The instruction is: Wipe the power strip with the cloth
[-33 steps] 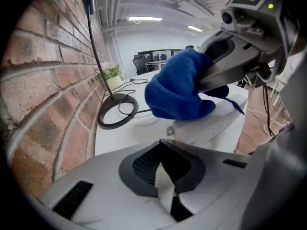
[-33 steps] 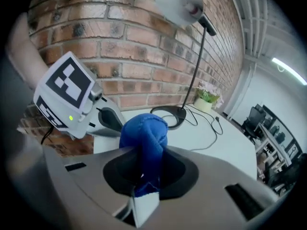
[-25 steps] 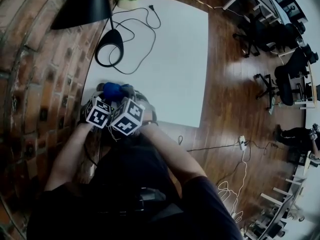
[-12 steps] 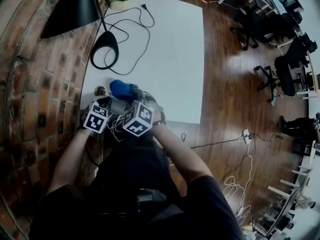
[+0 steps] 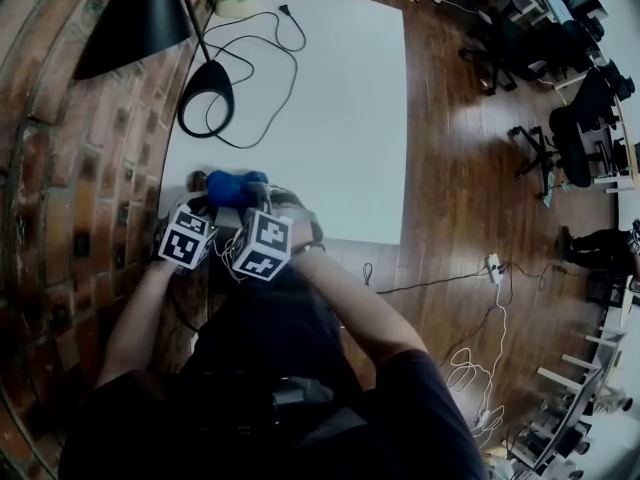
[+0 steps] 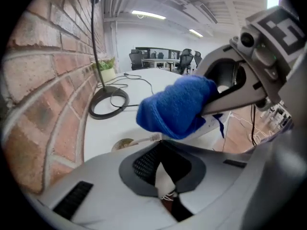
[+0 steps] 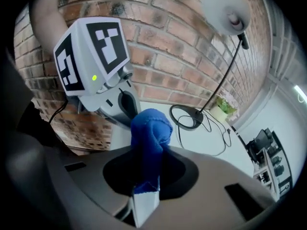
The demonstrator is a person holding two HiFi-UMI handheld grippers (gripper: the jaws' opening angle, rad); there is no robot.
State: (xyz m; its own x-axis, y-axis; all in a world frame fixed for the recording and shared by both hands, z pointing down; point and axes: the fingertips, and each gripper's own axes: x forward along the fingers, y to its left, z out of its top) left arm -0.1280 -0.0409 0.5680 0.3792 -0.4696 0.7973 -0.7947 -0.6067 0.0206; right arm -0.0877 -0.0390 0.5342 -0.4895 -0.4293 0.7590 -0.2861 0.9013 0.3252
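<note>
Brick wall left; lamp base, cord beyond blue cloth.

Bright, even light fills the head view: the white tabletop is close to washed out, the wooden floor carries pale glare patches, and the person's dark clothing sinks into near-black shadow. Heavy fisheye distortion bends the brick wall and everything near the frame edges. In the left gripper view the ceiling strip lights burn white, the corners fall into black vignette, and the blue cloth looks vivid but slightly soft. In the right gripper view the lamp head is pale and out of focus, with dark corners
</note>
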